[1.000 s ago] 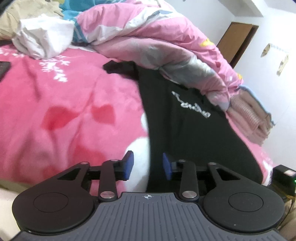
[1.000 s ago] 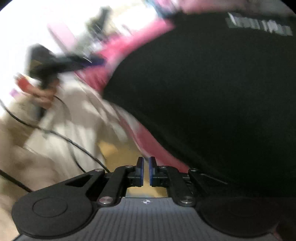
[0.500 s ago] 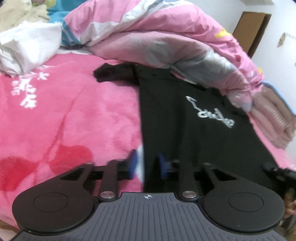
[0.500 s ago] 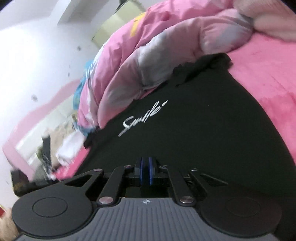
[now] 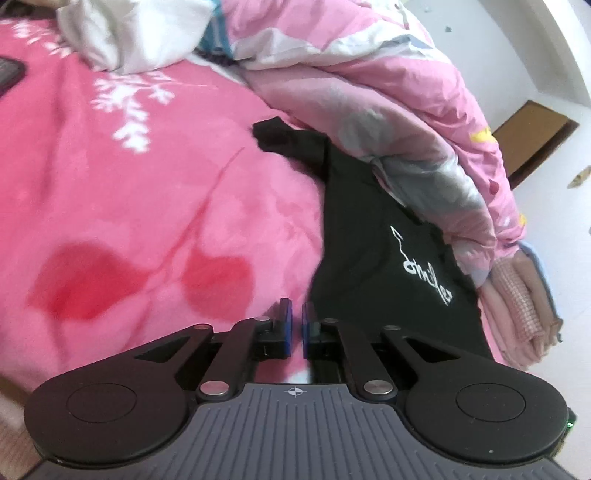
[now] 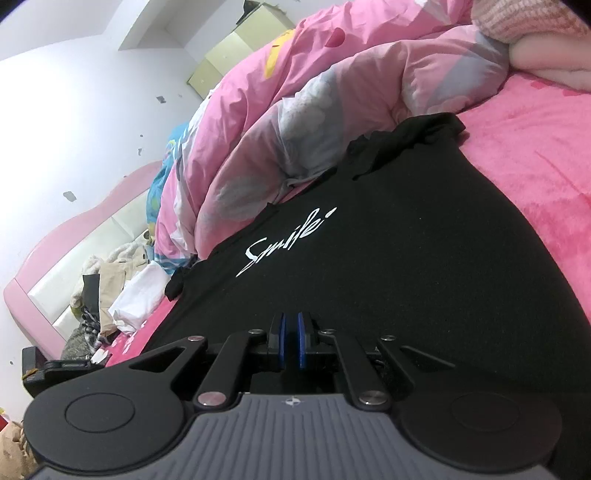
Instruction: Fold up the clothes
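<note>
A black T-shirt (image 5: 369, 240) with white "Smile" lettering lies flat on the pink bedspread (image 5: 147, 203), its top tucked under a pink duvet (image 5: 369, 92). My left gripper (image 5: 295, 314) is shut at the shirt's near left edge. The cloth's edge meets the right-hand pad (image 5: 306, 328), and only pink bedspread shows in the slit between the pads. In the right wrist view the same T-shirt (image 6: 406, 258) fills the middle. My right gripper (image 6: 291, 325) is shut low over its near hem. Everything under it is black, so pinched cloth cannot be made out.
A crumpled white garment (image 5: 129, 33) lies at the far left of the bed. A stack of folded pink cloth (image 5: 517, 306) sits right of the shirt. Loose clothes (image 6: 103, 288) are heaped by the pink headboard (image 6: 74, 240). A dark flat device (image 5: 9, 72) lies at the left edge.
My left gripper's jaws went from open to shut at the shirt's left edge, and the hand rolled. My right gripper, shut throughout, swung from the bed's edge onto the shirt and then stayed still.
</note>
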The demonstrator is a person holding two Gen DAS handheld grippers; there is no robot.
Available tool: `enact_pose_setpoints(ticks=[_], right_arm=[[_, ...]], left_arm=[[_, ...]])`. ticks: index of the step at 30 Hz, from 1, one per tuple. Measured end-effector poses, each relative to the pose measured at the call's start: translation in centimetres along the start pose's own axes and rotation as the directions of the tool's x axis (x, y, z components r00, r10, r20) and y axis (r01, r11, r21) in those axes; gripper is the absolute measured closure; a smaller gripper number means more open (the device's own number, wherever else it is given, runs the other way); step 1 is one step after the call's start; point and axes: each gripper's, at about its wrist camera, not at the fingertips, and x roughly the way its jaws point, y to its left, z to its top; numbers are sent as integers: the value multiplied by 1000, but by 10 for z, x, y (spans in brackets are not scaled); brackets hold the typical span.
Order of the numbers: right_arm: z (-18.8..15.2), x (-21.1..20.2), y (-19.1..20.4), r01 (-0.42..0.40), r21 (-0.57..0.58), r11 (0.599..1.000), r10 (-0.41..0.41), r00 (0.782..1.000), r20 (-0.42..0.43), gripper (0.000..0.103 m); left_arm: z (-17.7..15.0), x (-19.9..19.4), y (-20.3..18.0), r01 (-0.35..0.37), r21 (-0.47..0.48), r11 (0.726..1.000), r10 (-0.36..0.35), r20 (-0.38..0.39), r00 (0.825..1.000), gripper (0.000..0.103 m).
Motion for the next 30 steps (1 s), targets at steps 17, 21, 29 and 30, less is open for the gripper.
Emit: enact_pose_setpoints(ticks=[17, 21, 29, 30], right_arm=[[-3, 1, 3, 17, -16, 1000, -17, 1000, 12, 97], [-2, 1, 3, 19, -22, 1000, -19, 1000, 12, 97], [-2, 1, 2, 19, -25, 1000, -18, 1000, 12, 97], [-2, 1, 2, 19, -25, 1000, -19, 1000, 12, 97]], left_arm=[[-40, -19, -22, -15, 137, 991, 18, -21, 1000, 91], [-44, -19, -25, -22, 156, 988, 24, -9, 1000, 91], [-42, -24, -22, 6, 125, 992, -5, -6, 1000, 91], [-43, -22, -23, 1, 138, 990, 0, -8, 1000, 91]])
